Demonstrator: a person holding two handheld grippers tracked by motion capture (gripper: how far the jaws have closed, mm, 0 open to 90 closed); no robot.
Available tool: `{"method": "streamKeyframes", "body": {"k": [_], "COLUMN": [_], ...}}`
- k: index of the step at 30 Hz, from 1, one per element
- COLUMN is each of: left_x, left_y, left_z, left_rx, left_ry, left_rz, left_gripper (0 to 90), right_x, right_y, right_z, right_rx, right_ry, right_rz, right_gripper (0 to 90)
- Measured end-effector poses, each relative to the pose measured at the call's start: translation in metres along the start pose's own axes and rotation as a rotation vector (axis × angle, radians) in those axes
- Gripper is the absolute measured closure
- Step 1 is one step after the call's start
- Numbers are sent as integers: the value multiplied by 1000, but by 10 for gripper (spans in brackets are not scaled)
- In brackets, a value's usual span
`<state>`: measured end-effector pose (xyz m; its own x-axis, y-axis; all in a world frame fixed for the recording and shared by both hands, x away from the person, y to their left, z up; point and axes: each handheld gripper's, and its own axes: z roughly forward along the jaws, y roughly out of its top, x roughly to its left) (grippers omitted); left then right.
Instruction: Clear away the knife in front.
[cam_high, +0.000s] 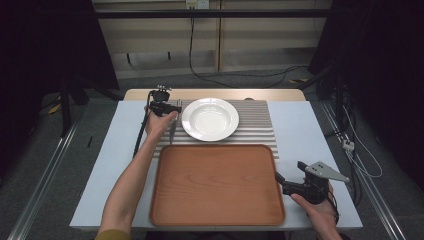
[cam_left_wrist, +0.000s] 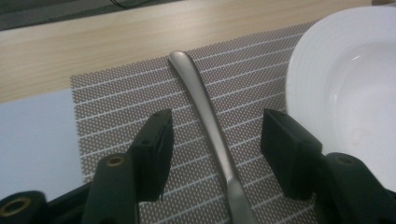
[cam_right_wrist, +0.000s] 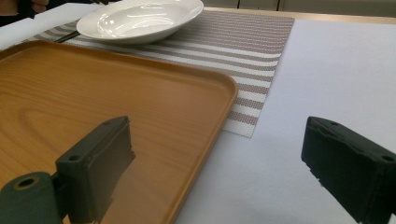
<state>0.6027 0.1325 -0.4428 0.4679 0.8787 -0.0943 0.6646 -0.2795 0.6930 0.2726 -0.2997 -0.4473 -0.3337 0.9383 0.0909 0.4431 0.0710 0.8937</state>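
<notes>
The left gripper (cam_left_wrist: 215, 140) hangs over a metal utensil handle (cam_left_wrist: 205, 116) lying on the striped placemat (cam_left_wrist: 116, 107) beside the white plate (cam_left_wrist: 345, 84); its jaws straddle it without touching. The right gripper (cam_right_wrist: 219, 163) rests spread beside the wooden tray (cam_right_wrist: 93, 93).

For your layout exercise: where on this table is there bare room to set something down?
The wooden tray is bare all over. White table is free right of the striped mat. It is crowded where the left claw straddles the metal handle beside the plate.

Plate, cutlery handle, mat, tray
Plate (cam_high: 210, 118) on mat (cam_high: 260, 125) at frame ctr; cutlery handle (cam_left_wrist: 210, 126) just left of plate; tray (cam_high: 217, 185) below.
</notes>
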Motion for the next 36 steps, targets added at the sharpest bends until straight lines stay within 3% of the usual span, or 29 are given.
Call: {"method": "streamKeyframes", "body": {"k": [9,12,19,22,24,27,33,36], "left_x": [-5,-8,-6,-6,-8,-7,-7,-9], "left_y": [-3,-2,2,4,8,9,10,10], "left_z": [22,23,23,23,24,23,23,23], "left_rx": [55,68,100,120,149,168,175,180], "left_ry": [7,39,33,37,51,34,33,50], "left_rz": [3,10,0,-54,-42,-55,-61,-42], "left_gripper": [633,682,756,767,770,795,796,795], "right_x": [1,1,1,1,1,2,0,0], "right_y": [0,0,0,0,0,0,-1,-1], "right_z": [0,0,0,0,0,0,-1,-1], "right_rx": [1,0,1,3,3,2,0,1], "right_ry": [3,5,7,7,8,13,10,10], "right_rz": [-4,-6,-6,-6,-7,-10,-5,-5], "right_gripper": [85,85,84,84,84,84,84,84]}}
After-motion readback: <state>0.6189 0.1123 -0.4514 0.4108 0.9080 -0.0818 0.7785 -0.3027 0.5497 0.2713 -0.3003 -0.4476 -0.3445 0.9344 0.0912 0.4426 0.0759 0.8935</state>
